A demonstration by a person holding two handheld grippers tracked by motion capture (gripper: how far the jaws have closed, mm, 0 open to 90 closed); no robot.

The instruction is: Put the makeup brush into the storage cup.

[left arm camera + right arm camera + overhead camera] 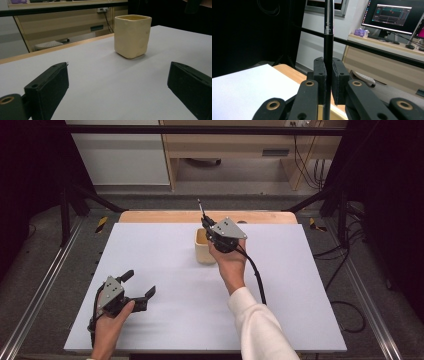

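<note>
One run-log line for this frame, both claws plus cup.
left claw: open, empty | right claw: shut on pen, above cup | cup: upright on table

I can read no text, label, brand or number anywhere; the monitor (392, 12) in my right gripper view shows coloured panels and lines, too small and blurred for me to make out a word; the black-and-yellow striped markers (101, 223) by the table carry stripes alone, no lettering.
</note>
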